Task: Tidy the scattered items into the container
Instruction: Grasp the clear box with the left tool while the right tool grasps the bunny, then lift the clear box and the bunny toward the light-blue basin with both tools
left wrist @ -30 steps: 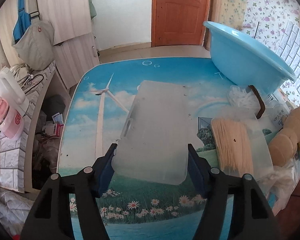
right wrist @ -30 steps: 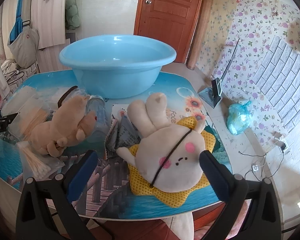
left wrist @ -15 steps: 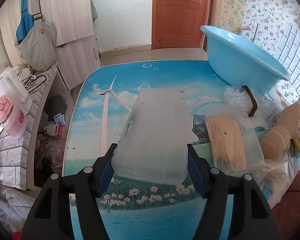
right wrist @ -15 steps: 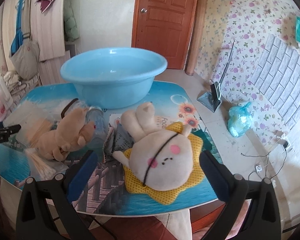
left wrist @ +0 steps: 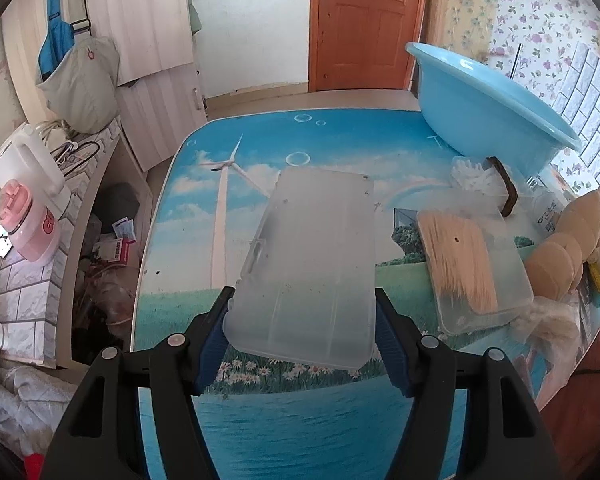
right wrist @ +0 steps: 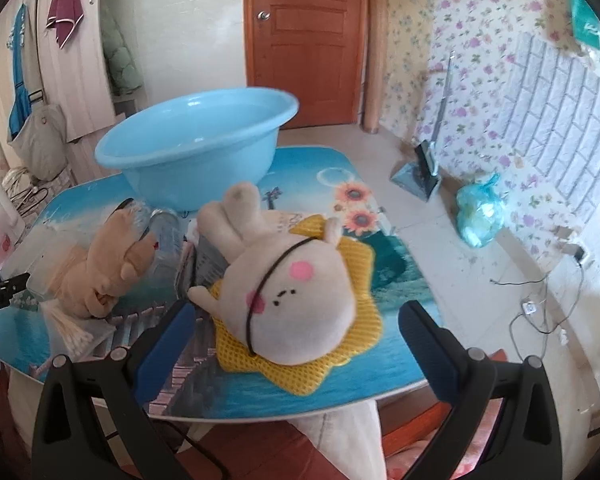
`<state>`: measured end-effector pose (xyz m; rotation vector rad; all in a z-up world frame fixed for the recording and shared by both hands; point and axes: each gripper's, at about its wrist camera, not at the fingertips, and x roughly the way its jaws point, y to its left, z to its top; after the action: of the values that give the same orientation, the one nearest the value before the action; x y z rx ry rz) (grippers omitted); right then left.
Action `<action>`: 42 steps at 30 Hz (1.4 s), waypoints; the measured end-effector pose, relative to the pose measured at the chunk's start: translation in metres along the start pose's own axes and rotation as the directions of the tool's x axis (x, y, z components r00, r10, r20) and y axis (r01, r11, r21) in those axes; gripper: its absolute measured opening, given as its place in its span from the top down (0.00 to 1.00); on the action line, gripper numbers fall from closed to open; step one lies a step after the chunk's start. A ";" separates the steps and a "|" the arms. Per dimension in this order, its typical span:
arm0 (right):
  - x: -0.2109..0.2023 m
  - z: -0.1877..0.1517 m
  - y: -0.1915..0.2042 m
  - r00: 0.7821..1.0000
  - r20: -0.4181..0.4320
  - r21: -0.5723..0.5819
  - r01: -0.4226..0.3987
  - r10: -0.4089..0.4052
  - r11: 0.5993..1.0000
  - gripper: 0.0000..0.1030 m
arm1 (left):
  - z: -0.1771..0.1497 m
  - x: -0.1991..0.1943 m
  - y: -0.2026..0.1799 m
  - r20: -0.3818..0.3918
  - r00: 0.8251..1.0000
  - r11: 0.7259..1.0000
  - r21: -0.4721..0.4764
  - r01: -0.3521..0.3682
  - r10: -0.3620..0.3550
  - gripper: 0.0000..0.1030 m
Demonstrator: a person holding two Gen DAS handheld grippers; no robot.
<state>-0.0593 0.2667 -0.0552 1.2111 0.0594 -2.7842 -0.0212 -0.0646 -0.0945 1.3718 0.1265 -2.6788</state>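
Observation:
My left gripper [left wrist: 302, 336] is shut on a flat translucent plastic case [left wrist: 312, 256], held lifted over the table. To its right lies a clear box of cotton swabs [left wrist: 472, 264] and a tan plush [left wrist: 560, 256]. The light blue basin [left wrist: 488, 108] stands at the table's far right. In the right wrist view my right gripper [right wrist: 296, 344] hangs open above the table's near edge, its fingers on either side of a cream bunny plush [right wrist: 292, 284] lying on a yellow mesh pad [right wrist: 340, 344]. The basin [right wrist: 196, 148] stands behind it, the tan plush [right wrist: 100, 268] to the left.
A clear bottle [right wrist: 166, 236] and a grey packet [right wrist: 208, 264] lie between the two plushes. Loose cotton swabs [right wrist: 66, 326] lie at the left table edge. A low shelf with a white kettle [left wrist: 28, 168] stands left of the table [left wrist: 340, 140].
The left gripper has lifted and drawn back slightly with the case. The right gripper has risen and turned right, so the bunny and basin sit further left and lower in view.

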 end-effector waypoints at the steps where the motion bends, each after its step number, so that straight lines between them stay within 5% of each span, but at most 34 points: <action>1: 0.003 -0.001 0.001 1.000 -0.012 0.005 -0.007 0.007 1.000 0.00 | 0.000 0.000 0.000 0.000 1.000 1.000 0.001 -0.001 0.001 0.37; 8: 0.013 -0.006 0.004 0.999 -0.042 0.005 0.001 0.000 1.000 0.00 | -0.004 0.003 -0.001 -0.008 1.000 1.000 -0.003 0.004 -0.004 0.37; 9: 0.013 -0.006 0.003 0.999 -0.043 0.011 -0.001 0.002 1.000 0.03 | -0.004 0.003 -0.002 -0.008 1.000 1.000 -0.001 0.003 -0.003 0.37; 11: 0.015 -0.006 0.000 0.998 -0.061 0.021 0.006 -0.005 1.000 0.29 | -0.004 0.004 -0.001 -0.005 1.000 1.000 0.000 0.006 -0.006 0.37; 16: 0.008 -0.005 -0.004 0.999 -0.037 0.040 -0.023 0.025 0.999 0.37 | -0.003 0.000 0.004 0.025 1.000 1.000 -0.019 0.000 0.001 0.37; 30: -0.034 0.015 0.004 0.992 0.117 0.024 -0.055 0.051 0.998 0.40 | 0.011 -0.030 0.005 0.082 0.996 0.999 -0.031 0.019 -0.016 0.38; 42: -0.043 0.018 0.008 0.985 0.160 0.020 -0.061 0.057 0.998 0.40 | 0.017 -0.047 0.002 0.117 0.993 0.999 -0.024 0.022 -0.019 0.38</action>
<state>-0.0425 0.2609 -0.0109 0.9739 -0.0236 -2.8269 -0.0077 -0.0650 -0.0463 1.2098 0.1636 -2.7559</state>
